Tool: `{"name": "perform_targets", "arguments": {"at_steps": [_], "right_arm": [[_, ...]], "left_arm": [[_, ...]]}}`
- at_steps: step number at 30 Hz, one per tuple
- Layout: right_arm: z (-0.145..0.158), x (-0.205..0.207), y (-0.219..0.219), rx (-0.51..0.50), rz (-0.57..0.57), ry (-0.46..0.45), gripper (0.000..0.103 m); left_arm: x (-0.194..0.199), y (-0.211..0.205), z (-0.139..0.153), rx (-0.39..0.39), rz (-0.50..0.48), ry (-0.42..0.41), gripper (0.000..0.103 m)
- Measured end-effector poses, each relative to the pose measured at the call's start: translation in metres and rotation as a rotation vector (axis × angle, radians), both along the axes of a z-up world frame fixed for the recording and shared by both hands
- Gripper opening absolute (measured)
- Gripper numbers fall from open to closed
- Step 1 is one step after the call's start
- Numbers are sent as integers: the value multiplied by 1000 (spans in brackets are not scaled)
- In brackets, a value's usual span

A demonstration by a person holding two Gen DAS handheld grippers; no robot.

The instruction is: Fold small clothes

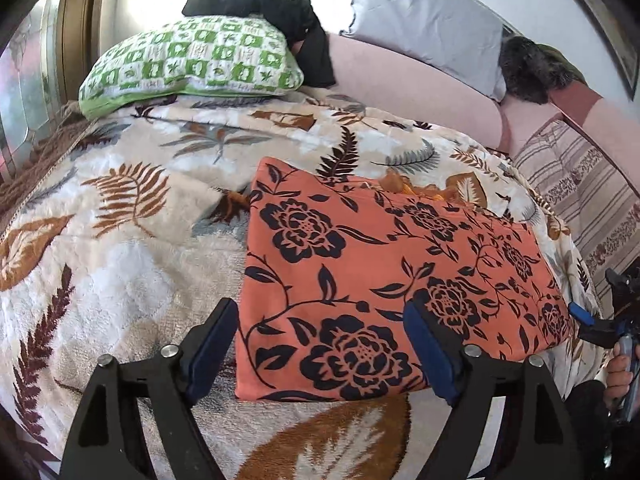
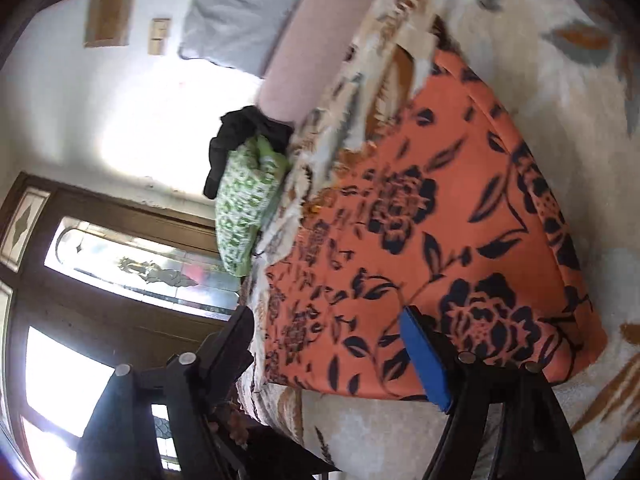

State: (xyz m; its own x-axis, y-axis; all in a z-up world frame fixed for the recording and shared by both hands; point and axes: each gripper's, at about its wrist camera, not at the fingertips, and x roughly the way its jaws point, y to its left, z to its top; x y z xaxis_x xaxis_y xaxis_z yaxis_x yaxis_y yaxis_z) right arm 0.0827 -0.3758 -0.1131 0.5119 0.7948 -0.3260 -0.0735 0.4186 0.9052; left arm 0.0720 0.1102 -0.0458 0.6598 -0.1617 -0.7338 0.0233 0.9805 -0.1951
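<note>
Left wrist view shows the orange floral garment [image 1: 384, 276] lying flat as a folded rectangle on the leaf-print blanket [image 1: 120, 264] of the bed. The left hand-held gripper [image 1: 320, 344] and right hand-held gripper [image 2: 328, 352] both stand apart, empty. Judged: a fold is just laid; next needs a fresh pinch on the near edge. Bare blanket gives room leftward.

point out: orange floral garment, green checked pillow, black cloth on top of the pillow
orange floral garment [image 1: 384, 264], left wrist view, middle of the folded top face
green checked pillow [image 1: 192, 60], left wrist view, centre of the patterned face
black cloth [image 1: 280, 8], left wrist view, the bunched part over the pillow
</note>
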Motion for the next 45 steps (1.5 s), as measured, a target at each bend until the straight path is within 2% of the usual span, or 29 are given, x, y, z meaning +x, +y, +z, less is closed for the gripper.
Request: {"name": "perform_targets", "arguments": {"at_steps": [1,3,4,5,6,8,10,11,13,15,17,18,20,22,24,26,28,29,30,34,37,41,45], "right_arm": [[0,-4,2,24,12,-2,83],[-22,-4,5,-11,4,53,86],[-42,1,4,-65,-15,129,85],[-59,-1,-3,-39,-55,175,75],[-57,-8,-11,-2,-97,168,69],[-32,-23,-17,-62,-143,93,71],[-20,-32,-24,-24,-152,38,81],[-21,-32,-25,4,-142,28,81],[-29,-27,-31,-47,-172,54,81],[-52,-22,-45,-75,-254,129,80],[-60,-27,-56,29,-300,135,78],[-51,-29,-57,-1,-301,129,79],[-31,-31,-51,-44,-274,84,81],[-11,-27,-44,-40,-232,19,81],[-3,-16,-42,-62,-233,1,81],[-8,1,-40,-69,-238,26,81],[-30,18,-43,-116,-262,105,82],[-43,24,-44,-105,-270,147,82],[-47,25,-48,-68,-292,152,82],[-22,10,-42,-94,-296,136,82],[-14,-13,-33,-64,-276,108,82],[-20,-46,-19,-37,-265,122,82],[-38,-63,-13,-28,-270,174,82]], "left_arm": [[1,-5,-11,13,-2,30,88],[14,-12,-51,45,21,215,88],[14,-17,-56,99,29,203,88],[9,-23,-46,136,24,167,88],[5,-27,-36,129,5,156,88],[-4,-29,-12,52,-19,89,88],[-8,-33,7,21,-12,23,88],[-6,-36,11,0,-18,17,88],[2,-44,5,-25,-28,62,88],[12,-51,-14,-49,-60,135,88],[20,-54,-48,19,-12,278,88],[19,-54,-53,31,-6,286,88],[10,-57,-44,39,-8,227,88],[8,-62,-35,31,-25,215,88],[7,-68,-30,60,-38,195,88],[9,-70,-34,93,-29,213,88],[11,-67,-40,72,-13,243,88],[10,-65,-41,59,-2,251,88],[9,-64,-42,53,2,248,88],[6,-61,-41,61,1,238,88],[5,-61,-41,52,0,236,88],[3,-63,-38,57,-11,232,88],[1,-67,-32,51,-12,219,88]]}}
